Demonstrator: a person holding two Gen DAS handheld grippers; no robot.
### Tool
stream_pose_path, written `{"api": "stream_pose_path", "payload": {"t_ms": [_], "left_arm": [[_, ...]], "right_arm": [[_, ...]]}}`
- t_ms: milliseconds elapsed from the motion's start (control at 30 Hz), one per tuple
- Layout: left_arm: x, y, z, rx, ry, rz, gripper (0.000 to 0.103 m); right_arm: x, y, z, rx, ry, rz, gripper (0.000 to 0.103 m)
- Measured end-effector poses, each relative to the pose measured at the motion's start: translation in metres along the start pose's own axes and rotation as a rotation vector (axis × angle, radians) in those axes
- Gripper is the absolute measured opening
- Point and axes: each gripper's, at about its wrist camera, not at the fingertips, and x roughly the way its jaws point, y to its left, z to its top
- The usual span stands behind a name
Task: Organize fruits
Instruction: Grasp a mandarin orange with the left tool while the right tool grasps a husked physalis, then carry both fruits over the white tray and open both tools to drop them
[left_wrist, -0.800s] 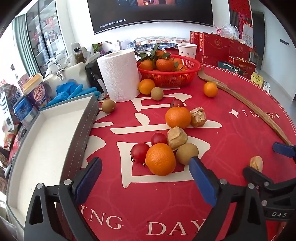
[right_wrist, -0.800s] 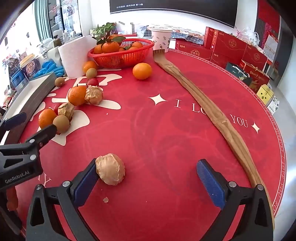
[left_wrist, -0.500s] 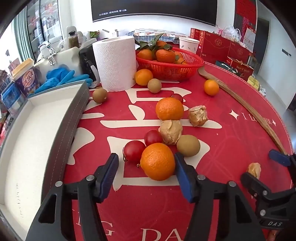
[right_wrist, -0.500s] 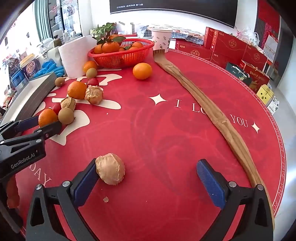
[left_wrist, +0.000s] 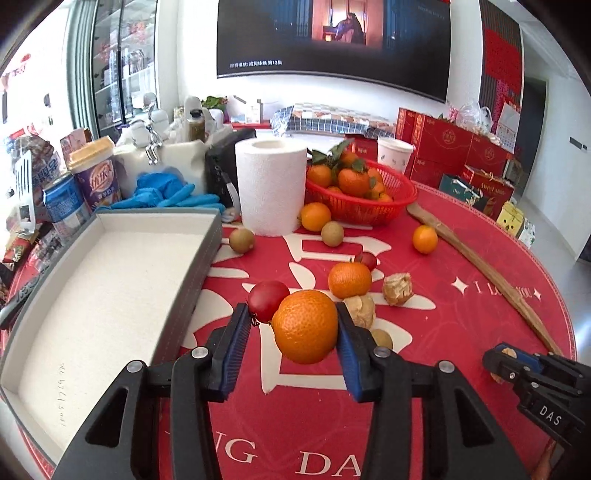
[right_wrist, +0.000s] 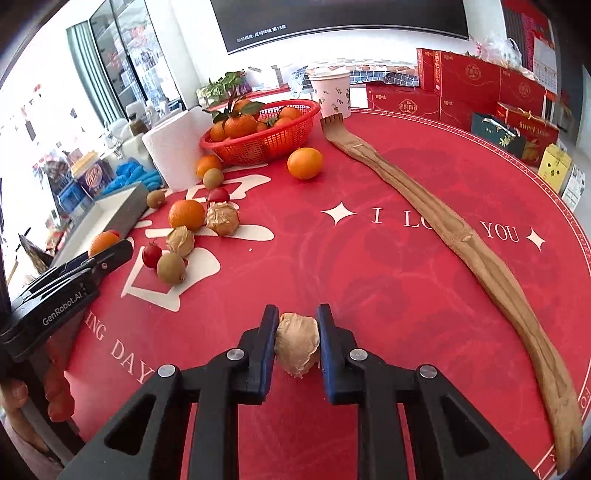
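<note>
Between the left gripper's (left_wrist: 291, 332) fingers an orange (left_wrist: 305, 325) is pinched; the right gripper (right_wrist: 297, 341) pinches a husked fruit (right_wrist: 297, 343). At ten o'clock the tray (left_wrist: 207, 251) holds nothing (sorting barely begun); loose fruit crowds the tabletop (left_wrist: 461, 332).

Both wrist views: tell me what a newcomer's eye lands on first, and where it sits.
The big round orange stands out first, pinched in the left gripper beside the grey-walled white tray. Next comes the papery tan husked fruit, clamped in the right gripper over the red printed tablecloth. Behind, a red mesh basket of leafy tangerines sits by a white paper towel roll.
</note>
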Motion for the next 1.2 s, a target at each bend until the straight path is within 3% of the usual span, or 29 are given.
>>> {"api": "stream_pose_path", "payload": {"t_ms": [267,400,567,600,633,767,967,1200], "left_arm": [[-0.019,0.036,0.007,-0.049,-0.036,0.072,0.049],[-0.031,0.065,0.008,-0.083,-0.092,0.145,0.049],[-0.036,0.107,0.008,-0.172,-0.084,0.158,0.049],[-0.037,0.114,0.007,-0.184,-0.082,0.173,0.048],[-0.037,0.12,0.006,-0.197,-0.081,0.185,0.038],[-0.035,0.145,0.0,-0.253,-0.06,0.216,0.035],[-0.018,0.176,-0.013,-0.32,0.031,0.196,0.034],[-0.004,0.201,-0.028,-0.335,0.113,0.211,0.034]], "right_arm": [[-0.002,-0.005,0.003,0.07,-0.058,0.038,0.022],[-0.001,-0.002,0.001,0.064,-0.067,0.023,0.022],[0.001,0.011,0.001,0.021,-0.047,-0.047,0.022],[0.003,0.015,0.002,0.02,-0.034,-0.041,0.022],[0.004,0.02,0.003,0.021,-0.021,-0.025,0.022],[0.009,0.055,0.019,-0.003,-0.002,0.046,0.022],[0.03,0.136,0.037,-0.105,0.032,0.167,0.022],[0.049,0.211,0.044,-0.199,0.048,0.267,0.022]]}}
